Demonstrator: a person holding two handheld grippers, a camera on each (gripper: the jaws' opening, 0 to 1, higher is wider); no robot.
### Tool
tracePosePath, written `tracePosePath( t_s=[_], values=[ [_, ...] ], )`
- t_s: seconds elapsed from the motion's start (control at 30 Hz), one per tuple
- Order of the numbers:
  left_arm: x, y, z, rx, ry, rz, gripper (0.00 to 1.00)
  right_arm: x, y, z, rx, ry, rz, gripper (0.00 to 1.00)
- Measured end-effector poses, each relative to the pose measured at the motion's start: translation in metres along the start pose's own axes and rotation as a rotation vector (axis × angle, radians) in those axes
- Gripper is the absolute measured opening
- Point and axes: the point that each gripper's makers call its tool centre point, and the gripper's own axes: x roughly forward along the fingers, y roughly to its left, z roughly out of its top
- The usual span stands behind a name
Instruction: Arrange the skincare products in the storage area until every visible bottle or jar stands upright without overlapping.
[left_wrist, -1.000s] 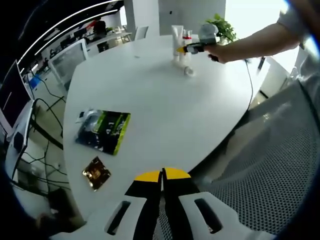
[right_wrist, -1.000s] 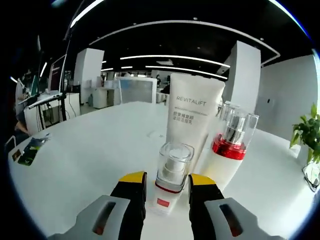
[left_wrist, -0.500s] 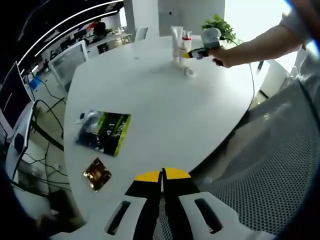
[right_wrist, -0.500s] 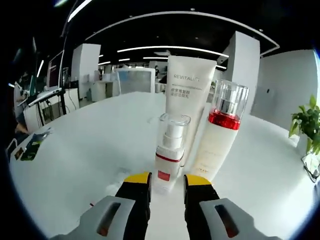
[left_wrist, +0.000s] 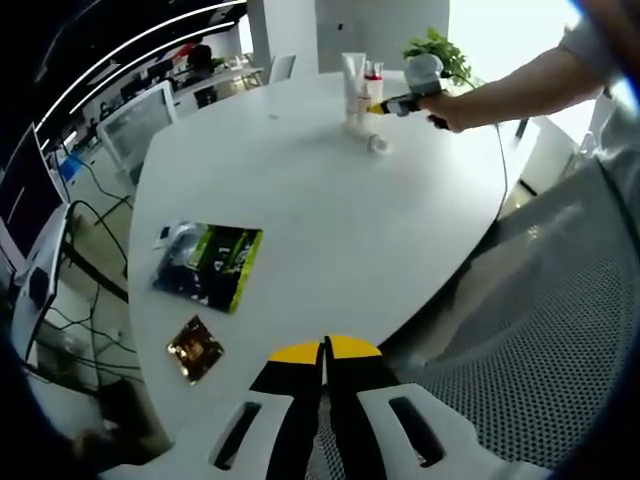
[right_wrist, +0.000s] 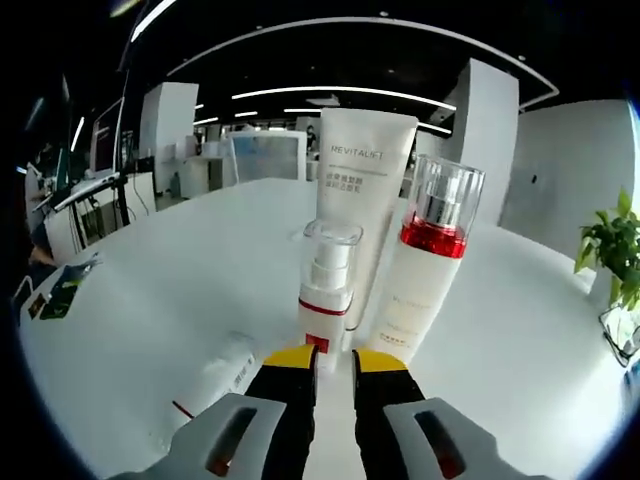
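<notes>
Both grippers are seen with nothing held: the left gripper (left_wrist: 324, 348) is shown with its yellow-tipped jaws pressed together over the near edge of the white table (left_wrist: 330, 220), and the right gripper (right_wrist: 335, 359) is shown with its jaws drawn nearly together, a narrow gap left between them, just in front of the standing products. In the left gripper view the right gripper (left_wrist: 385, 107) is seen held by a person's hand (left_wrist: 450, 106) at the far end of the table. Taking the table as reference, the largest product, a white tube (right_wrist: 362, 205) marked REVITALIFT, is stood upright near that far end. Just beside it, to the right in the right gripper view, a white bottle with a red collar (right_wrist: 422, 262) and clear cap is stood upright. In front of the tube a smaller pump bottle (right_wrist: 325, 284) with a red band and clear cap is stood upright, close to both; whether they touch cannot be told. A white tube-like item (right_wrist: 222, 375) is seen lying on its side on the table, left of the pump bottle. Toward the near end of the table a green and black pouch (left_wrist: 208, 262) is laid flat, and a small brown packet (left_wrist: 194, 346) lies nearer the edge. A potted plant (left_wrist: 440, 50) is seen beyond the table's far end.
</notes>
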Motion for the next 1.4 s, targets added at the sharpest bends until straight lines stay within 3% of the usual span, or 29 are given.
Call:
tracePosePath(
  t_s=[0.4, 0.6, 0.67, 0.8, 1.03, 1.1, 1.4],
  values=[
    [0.000, 0.000, 0.000, -0.002, 0.002, -0.002, 0.00, 0.001, 0.002, 0.004, 0.049, -0.003, 0.006, 0.07],
    [0.000, 0.000, 0.000, -0.001, 0.003, -0.001, 0.00, -0.011, 0.018, -0.022, 0.072, 0.061, 0.048, 0.14],
    [0.000, 0.000, 0.000, -0.001, 0.002, -0.003, 0.00, -0.017, 0.029, -0.030, 0.119, 0.086, 0.077, 0.19],
    [0.000, -0.001, 0.001, 0.000, -0.002, -0.009, 0.00, -0.026, 0.045, -0.027, 0.253, 0.066, 0.121, 0.31],
    [0.000, -0.002, 0.001, 0.006, 0.001, -0.012, 0.00, -0.029, 0.080, -0.033, 0.180, 0.128, 0.239, 0.41],
    [0.000, -0.002, 0.001, 0.007, 0.000, -0.012, 0.00, -0.029, 0.090, -0.035, 0.124, 0.156, 0.267, 0.41],
    [0.000, -0.002, 0.002, 0.009, -0.007, -0.009, 0.00, -0.041, 0.098, -0.055, 0.115, 0.222, 0.221, 0.36]
  ],
)
